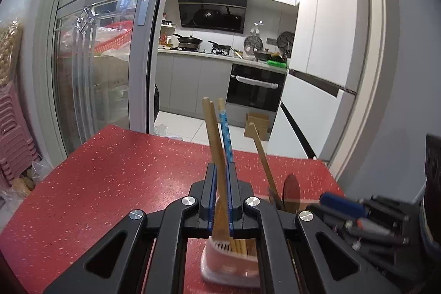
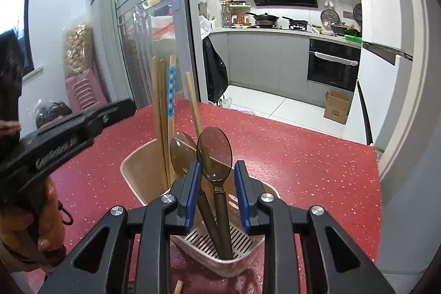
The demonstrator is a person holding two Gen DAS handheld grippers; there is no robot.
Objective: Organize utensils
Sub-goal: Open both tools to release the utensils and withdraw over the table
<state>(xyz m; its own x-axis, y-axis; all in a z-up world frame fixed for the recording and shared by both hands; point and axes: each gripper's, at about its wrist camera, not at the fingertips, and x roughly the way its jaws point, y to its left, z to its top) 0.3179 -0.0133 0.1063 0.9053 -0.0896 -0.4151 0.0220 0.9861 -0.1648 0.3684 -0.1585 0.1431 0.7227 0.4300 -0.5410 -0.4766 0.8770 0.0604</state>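
Chopsticks [image 1: 217, 145]: a small bundle, plain wooden ones plus one with a blue patterned upper section, standing near-upright with their lower ends in the pink utensil holder [image 2: 143, 170] on the red speckled table [image 1: 110, 170]. The left gripper [image 1: 220, 183] is clamped on the bundle around mid-length, pads flat against both sides. Judgement: light, stiff and smooth, so they won't bend but can pivot or slide between the pads; a mid-shaft grip well below the tips, as now, looks right. Squeezing several sticks at once risks one slipping free, so let go only once the ends are seated on the slotted floor. One more wooden chopstick [image 1: 261, 156] leans off to the right in the holder, apart from the gripped bundle. In the right wrist view two translucent brown spoons [image 2: 215, 153] stand bowl-up in the near compartment, handles down on the grate. The right gripper [image 2: 217, 194] is spread wide with the front spoon's neck between the pads, touching neither as far as I can tell. Judgement: the spoons are rigid plastic, light, probably slick; take them at the neck or upper handle, not the curved bowl. A short wooden piece [image 2: 179, 287] lies on the table beside the holder base, only partly visible.
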